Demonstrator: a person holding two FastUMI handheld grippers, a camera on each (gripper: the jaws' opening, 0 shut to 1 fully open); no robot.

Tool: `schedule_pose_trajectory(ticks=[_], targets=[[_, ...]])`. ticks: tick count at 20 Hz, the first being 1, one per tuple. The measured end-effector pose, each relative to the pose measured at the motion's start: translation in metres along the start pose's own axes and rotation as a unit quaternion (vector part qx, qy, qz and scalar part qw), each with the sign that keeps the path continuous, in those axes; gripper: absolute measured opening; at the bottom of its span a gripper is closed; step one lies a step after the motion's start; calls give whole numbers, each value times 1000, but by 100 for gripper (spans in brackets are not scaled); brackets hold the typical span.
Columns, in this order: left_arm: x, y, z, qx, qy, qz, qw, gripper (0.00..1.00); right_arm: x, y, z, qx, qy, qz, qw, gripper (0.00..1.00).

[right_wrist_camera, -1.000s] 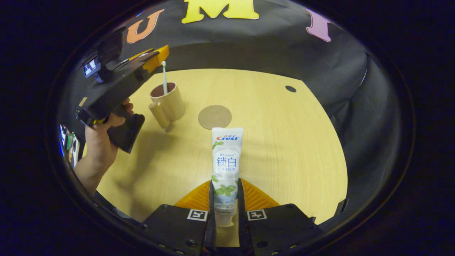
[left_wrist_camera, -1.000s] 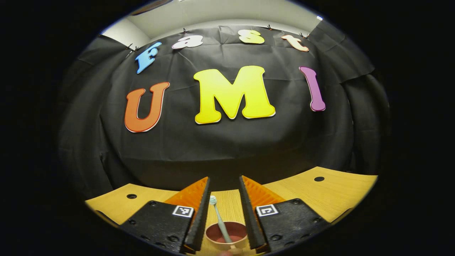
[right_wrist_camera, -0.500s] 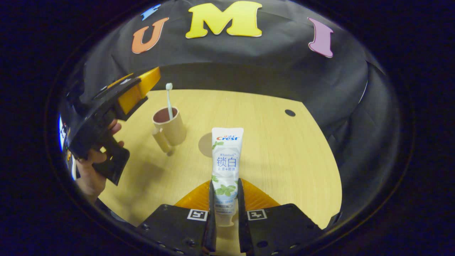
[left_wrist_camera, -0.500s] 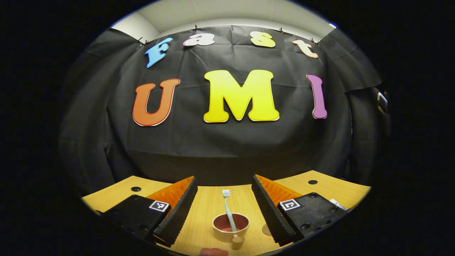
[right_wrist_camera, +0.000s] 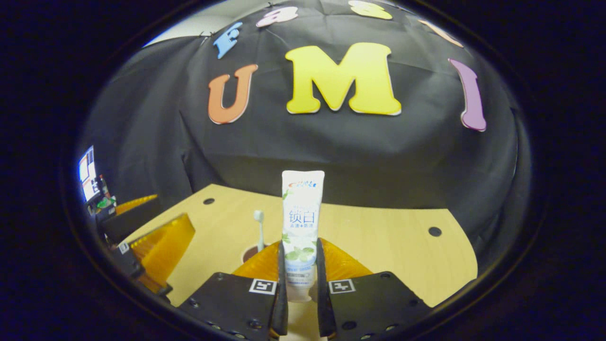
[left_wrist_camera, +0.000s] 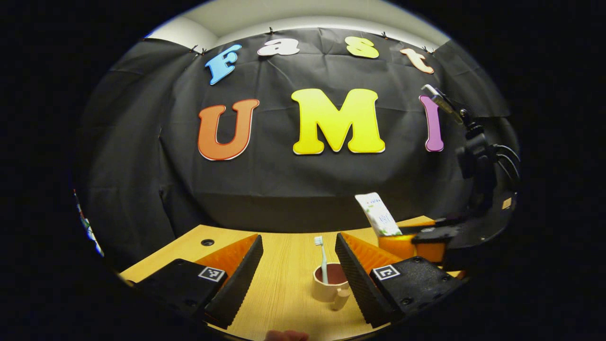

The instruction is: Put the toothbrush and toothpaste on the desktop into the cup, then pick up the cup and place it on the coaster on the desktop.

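Observation:
A beige cup (left_wrist_camera: 331,286) stands on the wooden table (left_wrist_camera: 284,293), and a pale toothbrush (left_wrist_camera: 323,258) stands upright in it. My left gripper (left_wrist_camera: 298,241) is open, with the cup a little beyond its right finger. My right gripper (right_wrist_camera: 299,244) is shut on the lower end of a white toothpaste tube (right_wrist_camera: 303,213), held upright above the table. In the right gripper view the toothbrush (right_wrist_camera: 259,229) and a bit of the cup's rim (right_wrist_camera: 248,254) show just left of the fingers. The left gripper view shows the right gripper (left_wrist_camera: 416,239) carrying the toothpaste (left_wrist_camera: 378,220) to the right of the cup.
Round holes mark the table's far corners (right_wrist_camera: 434,231) (right_wrist_camera: 209,201) (left_wrist_camera: 207,242). The left gripper (right_wrist_camera: 156,237) sits low at the left of the right gripper view. A lit screen (right_wrist_camera: 86,170) stands beyond the table's left edge.
The left gripper opened wider and drew back from the cup, leaving the toothbrush in it. The right gripper rose and tilted up with the toothpaste, moving close to the cup.

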State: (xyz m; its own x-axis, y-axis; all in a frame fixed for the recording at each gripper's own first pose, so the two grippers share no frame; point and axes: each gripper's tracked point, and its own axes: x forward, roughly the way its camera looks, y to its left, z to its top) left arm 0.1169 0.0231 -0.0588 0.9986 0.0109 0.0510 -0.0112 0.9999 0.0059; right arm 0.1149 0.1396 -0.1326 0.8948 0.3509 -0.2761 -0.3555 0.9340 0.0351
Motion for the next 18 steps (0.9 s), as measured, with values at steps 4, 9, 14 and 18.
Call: schedule_pose_trajectory(ticks=[4,9,14,18], targets=[[-14,22,-17,0,21,26,999,97,32,36,11,30,-58,38,997,25],[-21,40,-43,-10,50,42,998,97,72,48,2,33,-81,41,995,25],[-18,46,-43,2,50,48,998,98,84,41,-8,43,-89,31,995,25],[-13,37,-45,5,54,34,998,97,86,44,-22,51,-79,27,995,27]])
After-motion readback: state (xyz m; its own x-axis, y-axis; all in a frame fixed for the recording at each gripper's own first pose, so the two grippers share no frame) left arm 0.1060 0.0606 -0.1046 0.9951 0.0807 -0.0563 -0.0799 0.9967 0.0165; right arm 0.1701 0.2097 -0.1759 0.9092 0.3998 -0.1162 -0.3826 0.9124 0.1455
